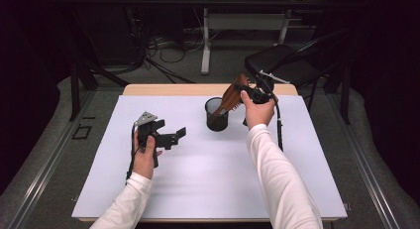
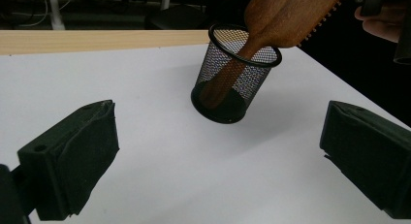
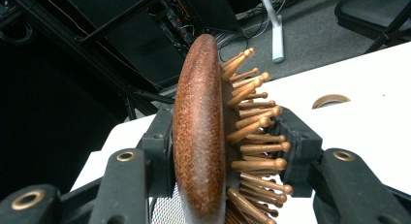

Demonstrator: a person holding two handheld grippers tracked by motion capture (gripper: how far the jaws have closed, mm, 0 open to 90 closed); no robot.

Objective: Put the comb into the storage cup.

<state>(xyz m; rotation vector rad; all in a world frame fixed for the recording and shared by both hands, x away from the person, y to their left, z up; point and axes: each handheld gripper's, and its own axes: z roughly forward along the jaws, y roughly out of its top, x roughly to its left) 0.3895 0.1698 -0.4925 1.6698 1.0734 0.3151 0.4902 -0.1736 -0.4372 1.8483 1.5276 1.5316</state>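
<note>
reddish-brown speckled wooden brush (image 3: pixel 201 132) with golden-tan pins; black mesh cup (image 2: pixel 232 81); white table (image 1: pixel 198 179) with a pale wood edge; black grippers; white sleeves.

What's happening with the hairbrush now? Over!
Right gripper clamped on hairbrush, handle down in mesh cup. Left gripper open, holding nothing. Nothing in the way.

Wooden hairbrush (image 1: pixel 232 96) tilted – handle down inside black mesh cup (image 1: pixel 216 115).
</note>
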